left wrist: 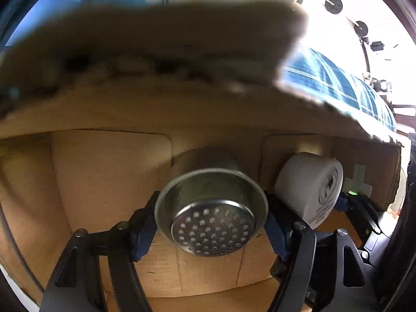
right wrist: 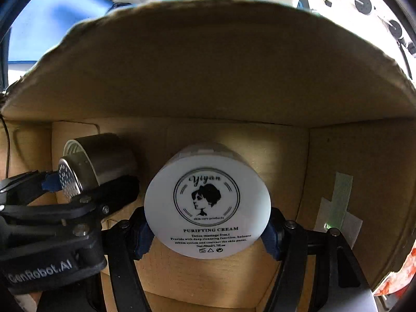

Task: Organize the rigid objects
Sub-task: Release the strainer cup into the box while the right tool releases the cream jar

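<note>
My left gripper (left wrist: 212, 221) is shut on a steel strainer cup (left wrist: 212, 215) with a perforated bottom, held low inside a cardboard box (left wrist: 109, 182). My right gripper (right wrist: 208, 230) is shut on a white cream jar (right wrist: 208, 205) labelled "Purifying Cream", also inside the box. The jar shows in the left wrist view (left wrist: 312, 187) just right of the cup. The cup (right wrist: 85, 166) and the left gripper (right wrist: 53, 182) show in the right wrist view, left of the jar. The two objects are side by side, a little apart.
A cardboard flap (left wrist: 156, 59) hangs over the box opening, and it shows in the right wrist view (right wrist: 208, 65). Green and white tape (right wrist: 338, 202) sits on the box's right wall. A blue checked cloth (left wrist: 338, 83) lies outside at right.
</note>
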Demonstrator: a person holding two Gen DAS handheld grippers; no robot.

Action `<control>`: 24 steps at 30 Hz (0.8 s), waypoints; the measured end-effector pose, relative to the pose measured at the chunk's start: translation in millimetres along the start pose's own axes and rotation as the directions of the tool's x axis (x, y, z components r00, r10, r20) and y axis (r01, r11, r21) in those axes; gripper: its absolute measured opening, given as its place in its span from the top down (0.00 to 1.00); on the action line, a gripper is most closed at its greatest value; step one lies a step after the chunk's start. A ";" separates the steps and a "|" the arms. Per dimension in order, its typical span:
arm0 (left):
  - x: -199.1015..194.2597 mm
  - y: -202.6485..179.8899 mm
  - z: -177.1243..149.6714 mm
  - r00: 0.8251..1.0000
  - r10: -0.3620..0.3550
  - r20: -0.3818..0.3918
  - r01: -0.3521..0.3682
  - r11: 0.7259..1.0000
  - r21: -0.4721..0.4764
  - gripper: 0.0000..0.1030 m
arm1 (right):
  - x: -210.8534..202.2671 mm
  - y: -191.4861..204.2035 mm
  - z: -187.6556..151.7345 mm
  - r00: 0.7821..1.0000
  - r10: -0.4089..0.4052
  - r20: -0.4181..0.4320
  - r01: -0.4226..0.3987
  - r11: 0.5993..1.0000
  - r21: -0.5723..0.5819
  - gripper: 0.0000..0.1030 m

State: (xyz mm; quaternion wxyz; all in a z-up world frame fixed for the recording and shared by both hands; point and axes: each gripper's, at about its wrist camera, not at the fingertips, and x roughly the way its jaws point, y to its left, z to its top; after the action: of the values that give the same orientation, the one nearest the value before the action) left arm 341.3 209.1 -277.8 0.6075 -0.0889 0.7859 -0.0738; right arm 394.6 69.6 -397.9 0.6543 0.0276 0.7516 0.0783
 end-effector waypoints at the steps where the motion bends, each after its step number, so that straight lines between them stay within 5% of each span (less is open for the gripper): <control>1: -1.7 0.3 -3.5 1.000 0.015 0.002 -0.015 1.000 -0.001 0.30 | 0.6 -1.2 0.9 1.000 0.000 -0.005 0.000 1.000 0.004 0.31; 9: -44.9 15.8 -59.5 0.996 0.076 0.052 -0.077 0.997 0.028 0.27 | -9.5 -3.5 0.2 1.000 0.015 -0.001 -0.015 1.000 0.023 0.28; 14: -87.0 25.8 -104.4 0.987 0.108 0.121 -0.111 0.994 0.019 0.13 | -24.9 -2.9 -14.6 1.000 0.015 0.014 -0.015 1.000 0.018 0.22; 17: -100.5 17.8 -125.8 0.979 0.127 0.161 -0.131 0.991 0.016 0.00 | -39.7 6.3 -28.4 0.999 0.006 0.035 -0.007 1.000 0.026 0.09; 24: -103.2 5.0 -167.2 0.952 0.178 0.250 -0.180 0.984 -0.017 0.00 | -64.2 16.9 -84.4 0.994 -0.040 0.097 0.031 0.995 0.094 0.05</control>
State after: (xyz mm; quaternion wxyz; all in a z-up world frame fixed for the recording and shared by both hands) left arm 204.6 238.9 -139.8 0.7062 -0.0242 0.7076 -0.0089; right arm 319.3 70.1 -321.4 0.6901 0.0484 0.7215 0.0302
